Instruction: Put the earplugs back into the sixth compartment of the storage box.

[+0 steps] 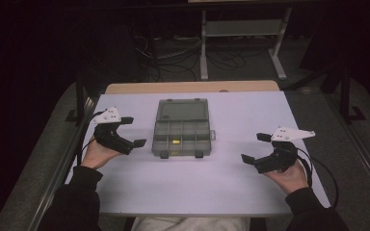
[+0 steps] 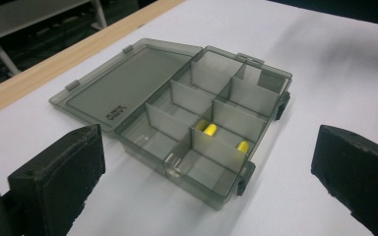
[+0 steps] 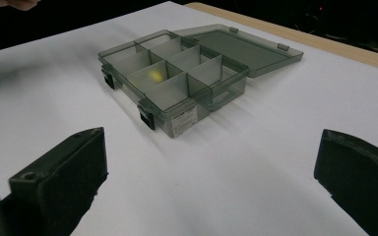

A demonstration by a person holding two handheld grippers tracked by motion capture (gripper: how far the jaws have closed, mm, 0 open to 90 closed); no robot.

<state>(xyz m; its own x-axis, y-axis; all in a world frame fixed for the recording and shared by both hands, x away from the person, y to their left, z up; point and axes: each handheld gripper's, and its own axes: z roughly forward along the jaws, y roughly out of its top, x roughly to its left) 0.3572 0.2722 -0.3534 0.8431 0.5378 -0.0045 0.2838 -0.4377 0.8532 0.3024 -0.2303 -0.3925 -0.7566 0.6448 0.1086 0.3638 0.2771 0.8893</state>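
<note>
High view: a smoky grey translucent plastic compartment box was seen lying in the middle of the white table, its flat lid folded open on the far side and resting flat on the surface. The tray was divided by partitions into two rows of compartments. A small yellow cylindrical piece was seen in a near-row compartment; in the left gripper view its yellow was repeated through a translucent divider, so whether one or two pieces lay there could not be told. The left gripper was held just left of the box, jaws spread wide and nothing gripped. The right gripper was held well apart to the right of the box, jaws likewise wide open and empty. Black latches were seen on the box's near wall.
</note>
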